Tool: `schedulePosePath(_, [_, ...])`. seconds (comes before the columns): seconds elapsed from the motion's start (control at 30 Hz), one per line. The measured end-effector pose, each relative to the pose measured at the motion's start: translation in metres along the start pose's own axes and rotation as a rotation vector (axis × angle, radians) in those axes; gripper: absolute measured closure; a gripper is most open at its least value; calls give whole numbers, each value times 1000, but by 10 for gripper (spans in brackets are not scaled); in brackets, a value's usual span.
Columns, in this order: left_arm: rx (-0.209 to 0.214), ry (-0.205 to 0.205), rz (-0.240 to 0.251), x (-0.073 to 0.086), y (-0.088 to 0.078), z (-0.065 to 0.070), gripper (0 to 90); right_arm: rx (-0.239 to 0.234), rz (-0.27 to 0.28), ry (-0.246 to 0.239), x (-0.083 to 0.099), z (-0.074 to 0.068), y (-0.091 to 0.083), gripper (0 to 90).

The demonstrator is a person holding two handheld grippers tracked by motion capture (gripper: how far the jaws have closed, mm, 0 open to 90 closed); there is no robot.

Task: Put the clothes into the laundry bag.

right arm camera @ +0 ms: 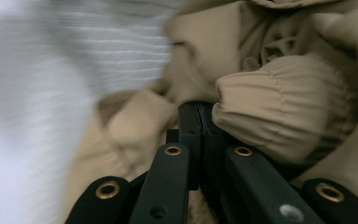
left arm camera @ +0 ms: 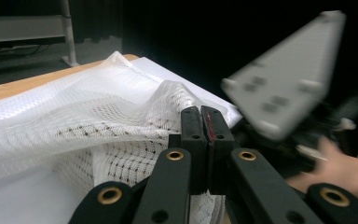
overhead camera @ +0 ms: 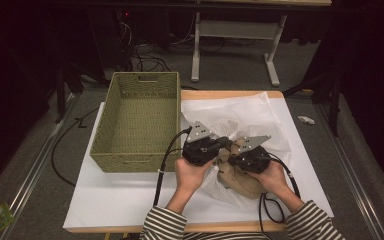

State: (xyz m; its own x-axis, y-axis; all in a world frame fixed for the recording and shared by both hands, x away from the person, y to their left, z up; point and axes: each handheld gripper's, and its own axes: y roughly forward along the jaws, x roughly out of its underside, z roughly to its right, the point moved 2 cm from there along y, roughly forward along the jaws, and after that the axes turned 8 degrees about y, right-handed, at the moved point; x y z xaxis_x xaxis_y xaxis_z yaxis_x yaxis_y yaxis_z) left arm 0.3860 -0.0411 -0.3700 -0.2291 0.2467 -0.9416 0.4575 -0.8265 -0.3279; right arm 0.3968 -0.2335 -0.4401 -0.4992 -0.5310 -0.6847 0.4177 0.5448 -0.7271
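Beige clothing (overhead camera: 240,181), bunched inside a white mesh bag (overhead camera: 240,117), lies at about five o'clock from the woven basket (overhead camera: 139,120) on the white tabletop (overhead camera: 110,200). The left gripper (left arm camera: 204,122) has its jaws pressed together at the bag's netting, apparently pinching a fold so the mouth lifts. The right gripper (right arm camera: 200,123) has its jaws together too, buried at the garment's gathered cuff (right arm camera: 284,116), probably to draw it out. Whether cloth is truly caught between either pair is hard to say; blur smears the right gripper view.
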Motion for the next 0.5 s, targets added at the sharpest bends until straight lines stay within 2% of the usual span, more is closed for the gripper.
schedulePosePath(0.03, [7, -1, 0, 0, -1, 1, 890, 0, 0, 0, 0, 0, 0, 900])
schedulePosePath(0.07, [10, 0, -2, 1, -3, 0, 889, 33, 21, 55, -2, 12, 7, 899])
schedulePosePath(0.1, [10, 0, -2, 1, -3, 0, 889, 33, 21, 55, -2, 12, 7, 899])
schedulePosePath(0.13, [9, -7, -9, 4, -4, -1, 889, 59, 48, 98, -3, 21, 9, 894])
schedulePosePath(0.23, [4, -12, -23, 8, -3, -3, 889, 66, 60, 122, -4, 22, 9, 859])
schedulePosePath(0.27, [-3, -9, -33, 11, -3, -4, 889, 64, 62, 124, -4, 19, 6, 815])
schedulePosePath(0.33, [-4, -12, -47, 15, -3, -6, 888, 65, 76, 97, -3, 12, -3, 716])
schedulePosePath(0.43, [-17, -7, -56, 19, -2, -6, 888, 74, 97, 52, 3, -1, -25, 627])
schedulePosePath(0.5, [-21, -2, -59, 20, -1, -6, 888, 91, 105, 43, 11, -6, -39, 560])
